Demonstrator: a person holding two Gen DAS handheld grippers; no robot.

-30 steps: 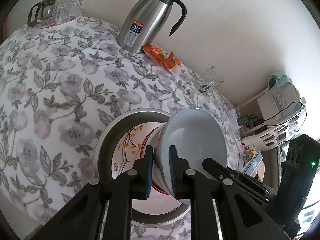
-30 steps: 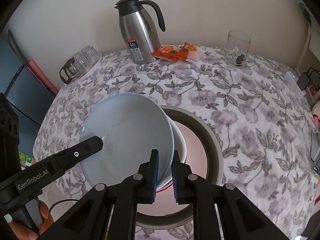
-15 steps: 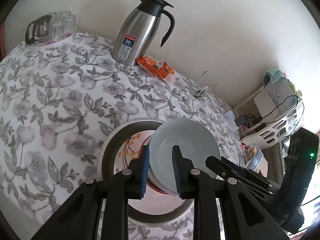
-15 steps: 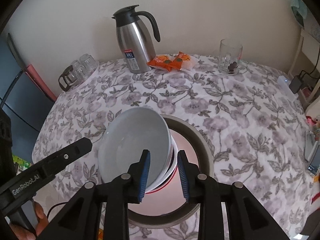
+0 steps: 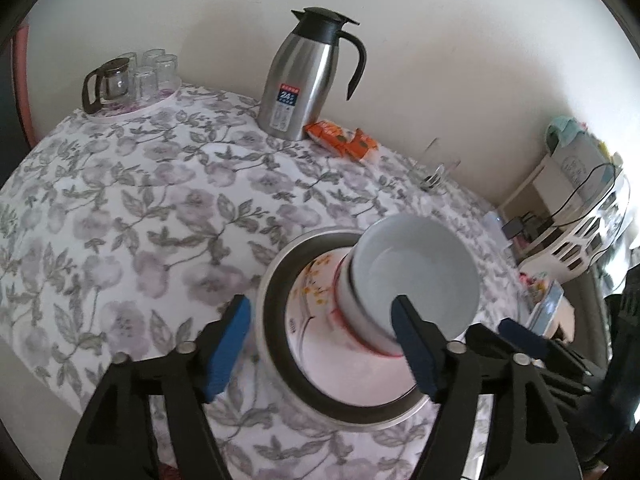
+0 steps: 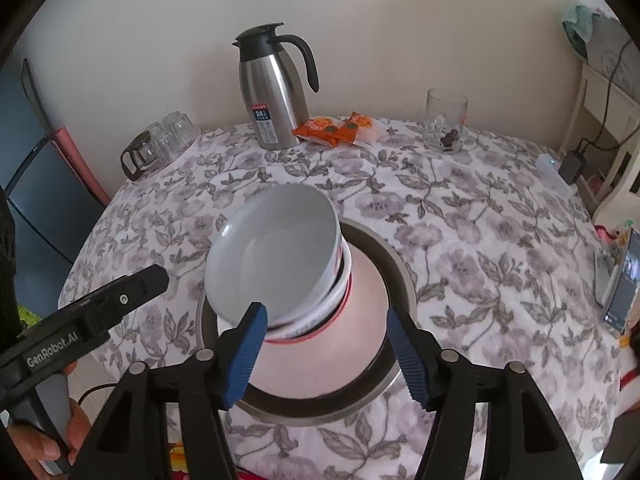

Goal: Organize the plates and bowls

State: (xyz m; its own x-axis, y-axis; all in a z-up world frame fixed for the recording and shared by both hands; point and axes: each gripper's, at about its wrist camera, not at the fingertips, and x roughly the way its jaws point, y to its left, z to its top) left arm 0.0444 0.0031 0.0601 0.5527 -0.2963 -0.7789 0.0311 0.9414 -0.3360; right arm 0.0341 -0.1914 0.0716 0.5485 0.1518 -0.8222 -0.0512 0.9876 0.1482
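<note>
A stack of bowls, pale grey-blue one on top (image 5: 416,276) (image 6: 276,264), leans slightly on a flowered plate (image 5: 316,292) (image 6: 360,320) that lies inside a round metal basin (image 5: 272,320) (image 6: 404,280). My left gripper (image 5: 322,344) hovers just short of the stack with its jaws opening; its blue pads press on nothing. My right gripper (image 6: 326,356) sits close in front of the stack on the other side, jaws also opening, pads clear of the bowls. Each view shows the other gripper at its edge: the right gripper (image 5: 520,336), the left gripper (image 6: 152,280).
On the flowered tablecloth (image 5: 120,220) stand a steel thermos jug (image 5: 304,80), orange snack packets (image 5: 340,140), a drinking glass (image 6: 446,120) and a glass pot with cups (image 5: 124,80) at the back. A white shelf (image 5: 580,220) and a phone (image 6: 624,280) are on the right.
Both grippers were shut on the top bowl's rim; both have let go, spread their jaws wide and pulled back. The bowl has settled onto the stack.
</note>
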